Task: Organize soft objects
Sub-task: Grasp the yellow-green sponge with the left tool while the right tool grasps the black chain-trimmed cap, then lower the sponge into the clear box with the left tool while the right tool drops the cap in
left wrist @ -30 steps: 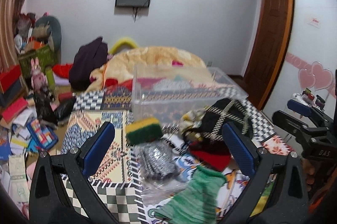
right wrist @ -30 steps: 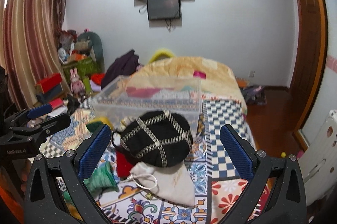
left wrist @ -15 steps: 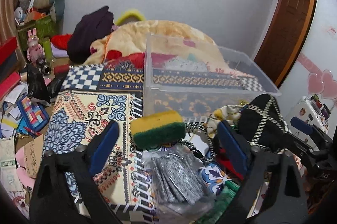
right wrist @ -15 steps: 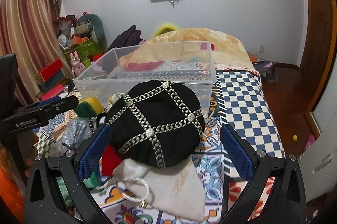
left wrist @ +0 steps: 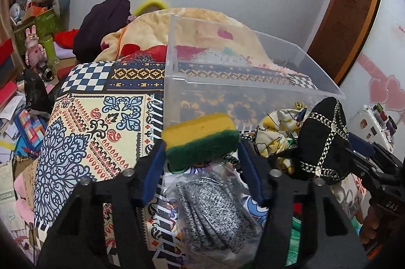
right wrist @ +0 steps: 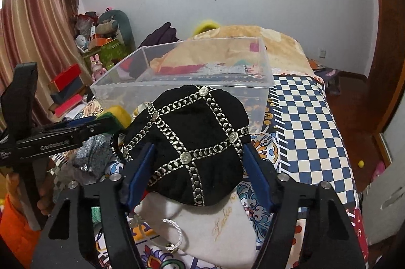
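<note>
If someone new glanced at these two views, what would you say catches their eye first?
Probably the two grasps: the left gripper clamps a yellow-and-green sponge, and the right gripper closes around a black hat with silver chain trim. Just behind both sits a clear plastic bin, open-topped, on the busy patterned bedspread.

We see a sponge (left wrist: 200, 139), yellow over green, and a black cap (right wrist: 187, 142) crossed with silver chain braid. The bin (left wrist: 248, 81) is clear. The bedcover (left wrist: 96, 122) mixes blue-white checks with paisley; the pouch (right wrist: 215, 231) is off-white with gold script.
</note>
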`<action>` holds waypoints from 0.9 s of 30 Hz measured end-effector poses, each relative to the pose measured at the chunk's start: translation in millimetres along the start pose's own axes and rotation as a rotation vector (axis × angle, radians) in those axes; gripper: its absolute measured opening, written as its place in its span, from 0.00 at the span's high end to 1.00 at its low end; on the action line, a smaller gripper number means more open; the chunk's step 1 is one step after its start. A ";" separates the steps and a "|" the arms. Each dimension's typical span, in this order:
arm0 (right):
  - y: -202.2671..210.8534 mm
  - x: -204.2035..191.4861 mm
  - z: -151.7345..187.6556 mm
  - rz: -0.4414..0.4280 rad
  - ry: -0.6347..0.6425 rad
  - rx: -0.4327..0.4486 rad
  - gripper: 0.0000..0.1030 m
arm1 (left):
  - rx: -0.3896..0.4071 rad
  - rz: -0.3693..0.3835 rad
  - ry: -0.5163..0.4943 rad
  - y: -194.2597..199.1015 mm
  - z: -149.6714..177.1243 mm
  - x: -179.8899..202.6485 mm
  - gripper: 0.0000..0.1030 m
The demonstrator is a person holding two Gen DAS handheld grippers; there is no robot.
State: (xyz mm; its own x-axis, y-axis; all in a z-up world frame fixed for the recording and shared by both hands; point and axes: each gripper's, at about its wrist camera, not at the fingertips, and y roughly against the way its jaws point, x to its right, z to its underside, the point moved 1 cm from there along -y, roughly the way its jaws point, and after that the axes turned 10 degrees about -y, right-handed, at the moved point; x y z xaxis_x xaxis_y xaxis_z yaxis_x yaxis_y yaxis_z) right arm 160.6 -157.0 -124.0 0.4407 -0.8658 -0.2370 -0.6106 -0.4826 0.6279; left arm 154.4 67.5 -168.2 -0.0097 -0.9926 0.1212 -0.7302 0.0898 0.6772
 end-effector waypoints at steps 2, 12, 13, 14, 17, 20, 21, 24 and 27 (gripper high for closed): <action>-0.3 -0.9 0.1 0.005 0.010 -0.003 0.51 | -0.004 0.001 0.004 0.3 1.4 -0.8 0.58; 8.3 2.7 -3.8 -0.011 -0.006 0.011 0.78 | 0.026 0.014 0.000 18.0 5.8 2.0 0.82; 10.4 3.1 -3.9 -0.013 -0.006 0.016 0.80 | 0.028 0.011 -0.005 20.3 5.6 1.8 0.84; 12.3 1.7 -3.7 -0.015 -0.007 0.021 0.81 | 0.032 0.012 -0.008 22.7 5.8 2.2 0.85; 19.6 -1.3 -7.2 -0.021 -0.003 0.045 0.83 | 0.046 0.014 -0.004 30.7 6.2 1.9 0.87; 28.9 -3.6 -11.7 -0.027 -0.001 0.078 0.84 | 0.050 0.018 -0.002 36.4 5.0 1.0 0.86; 32.8 -3.9 -14.0 -0.031 -0.003 0.092 0.84 | 0.047 0.020 0.003 37.5 3.9 0.2 0.83; 42.2 -5.4 -20.3 -0.036 -0.006 0.131 0.84 | 0.050 0.016 0.018 38.1 0.8 -0.5 0.37; 50.1 -5.1 -27.1 -0.042 -0.009 0.167 0.84 | 0.051 -0.006 0.016 33.5 -3.6 0.2 0.21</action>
State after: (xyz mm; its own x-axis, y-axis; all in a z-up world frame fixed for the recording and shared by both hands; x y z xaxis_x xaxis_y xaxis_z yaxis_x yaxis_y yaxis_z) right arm 145.7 -173.1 -71.2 0.4625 -0.8454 -0.2673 -0.6930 -0.5327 0.4858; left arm 132.4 70.6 -142.8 0.0055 -0.9916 0.1295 -0.7640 0.0794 0.6403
